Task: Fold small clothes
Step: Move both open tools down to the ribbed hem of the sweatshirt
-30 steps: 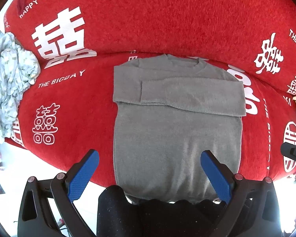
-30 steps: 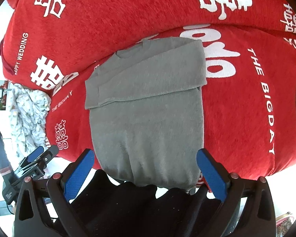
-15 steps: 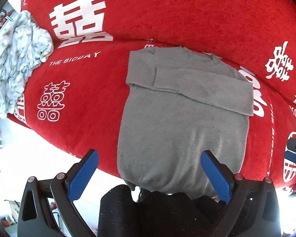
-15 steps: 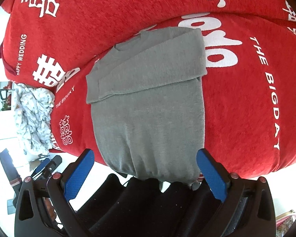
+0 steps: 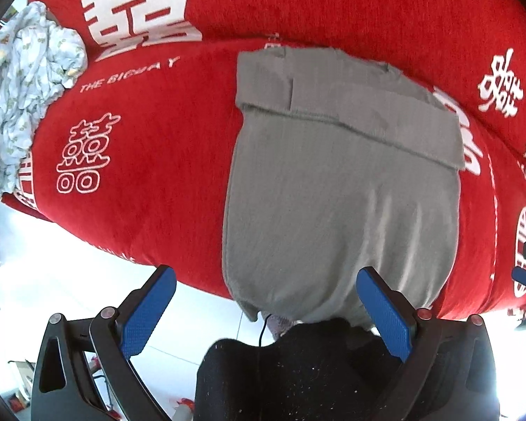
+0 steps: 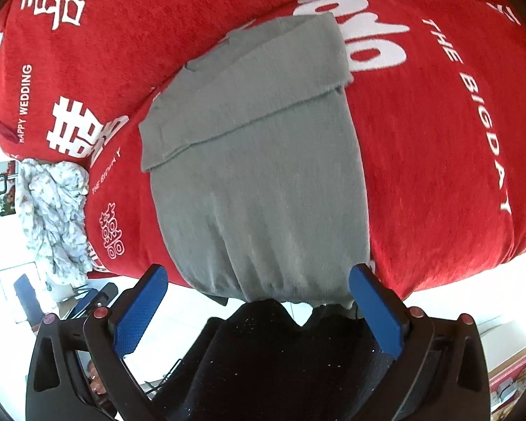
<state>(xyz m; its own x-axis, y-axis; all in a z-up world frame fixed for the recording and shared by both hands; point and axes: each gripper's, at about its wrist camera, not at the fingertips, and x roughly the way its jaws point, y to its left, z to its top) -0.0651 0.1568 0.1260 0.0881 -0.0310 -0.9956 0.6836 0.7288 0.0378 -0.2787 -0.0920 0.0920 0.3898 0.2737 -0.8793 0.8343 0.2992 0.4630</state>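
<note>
At nine o'clock in the left wrist view, a crumpled pale floral cloth [image 5: 21, 98] lies on the red sofa cover [image 5: 150, 161]. At centre lies the grey sweater [image 5: 336, 189], sleeves folded across its chest, hem hanging over the sofa's front edge at six o'clock. Compared with a second ago, both tools have drawn nearer the hem, which now fills more of each view. The left tool [image 5: 266, 312] and the right tool [image 6: 256, 308] are each spread wide, gripping nothing. This suggests the hem is about to be grasped and folded up towards the collar.
</note>
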